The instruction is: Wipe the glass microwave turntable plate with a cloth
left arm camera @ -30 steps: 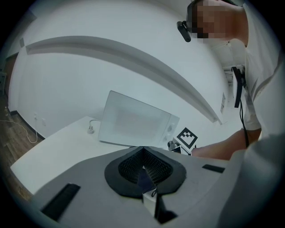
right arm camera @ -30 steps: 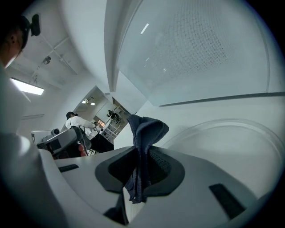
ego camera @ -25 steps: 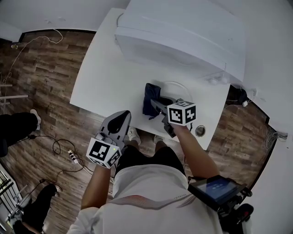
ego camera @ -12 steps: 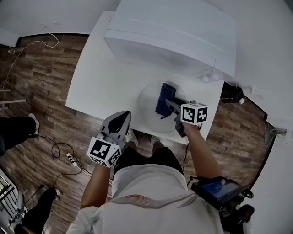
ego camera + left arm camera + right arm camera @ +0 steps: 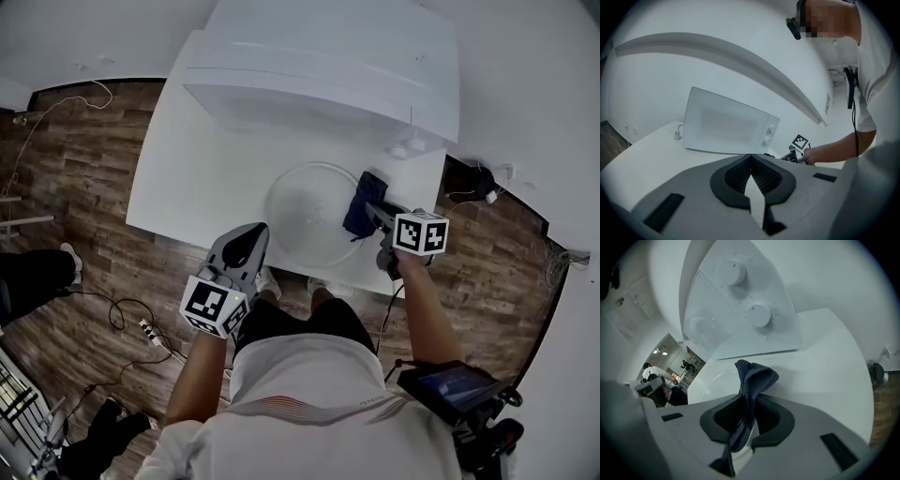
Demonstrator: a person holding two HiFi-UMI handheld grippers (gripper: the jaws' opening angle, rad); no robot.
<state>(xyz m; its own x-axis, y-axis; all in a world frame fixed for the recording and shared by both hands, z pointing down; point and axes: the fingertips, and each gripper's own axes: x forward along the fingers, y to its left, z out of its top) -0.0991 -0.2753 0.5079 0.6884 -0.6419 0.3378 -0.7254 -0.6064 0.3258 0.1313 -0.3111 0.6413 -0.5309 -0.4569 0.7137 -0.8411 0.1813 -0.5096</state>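
Observation:
The round glass turntable plate lies flat on the white table in front of the microwave. My right gripper is shut on a dark blue cloth, which rests on the plate's right edge. In the right gripper view the cloth sticks up from between the jaws, with the plate to its left. My left gripper is held off the table's near edge, its jaws closed with nothing between them.
The white microwave stands at the back of the table, its knobs facing my right gripper. A wall plug and cables lie on the wooden floor to the right. More cables lie on the floor at the left.
My right gripper has carried the cloth to the right across the plate, from its left side to its right edge. The left gripper has stayed put.

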